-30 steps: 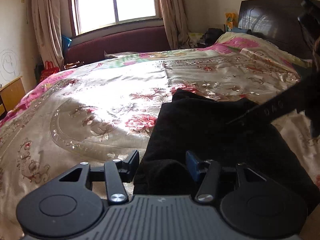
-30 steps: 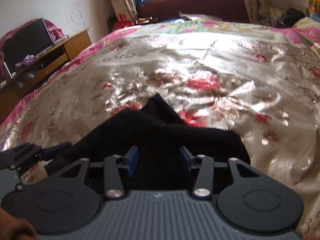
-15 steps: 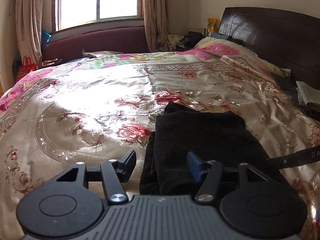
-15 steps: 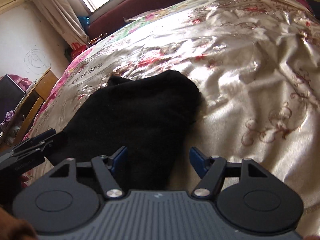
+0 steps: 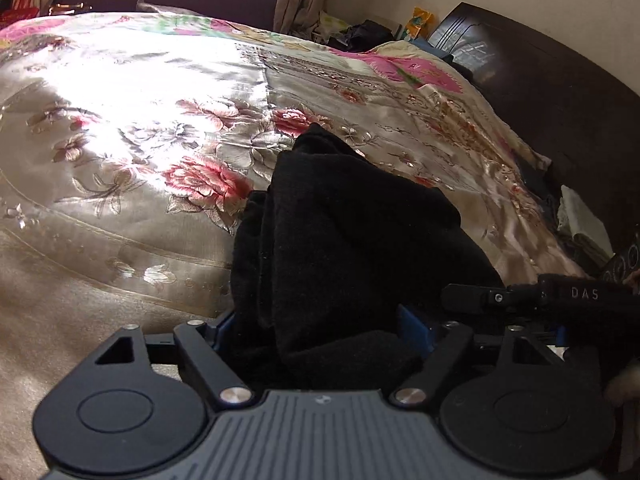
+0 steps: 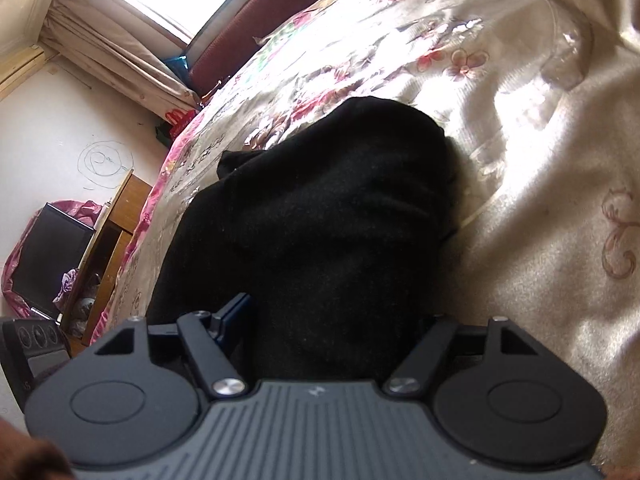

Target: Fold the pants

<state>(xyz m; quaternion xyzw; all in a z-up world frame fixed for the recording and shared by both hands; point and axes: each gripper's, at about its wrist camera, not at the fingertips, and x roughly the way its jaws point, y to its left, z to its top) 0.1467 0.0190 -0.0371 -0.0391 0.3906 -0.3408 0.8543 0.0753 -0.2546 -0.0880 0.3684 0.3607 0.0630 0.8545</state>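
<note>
Straddling the folded black fleece pants (image 5: pixel 352 240) near the floral satin bedspread's (image 5: pixel 120 128) edge, my left gripper (image 5: pixel 320 330) was opening. My right gripper (image 6: pixel 332 320) was closing around them, pads not visibly pressing.

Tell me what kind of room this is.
Most likely a home bedroom: black pants lie on a bed with a floral satin bedspread, a dark headboard, and a curtained window.
</note>
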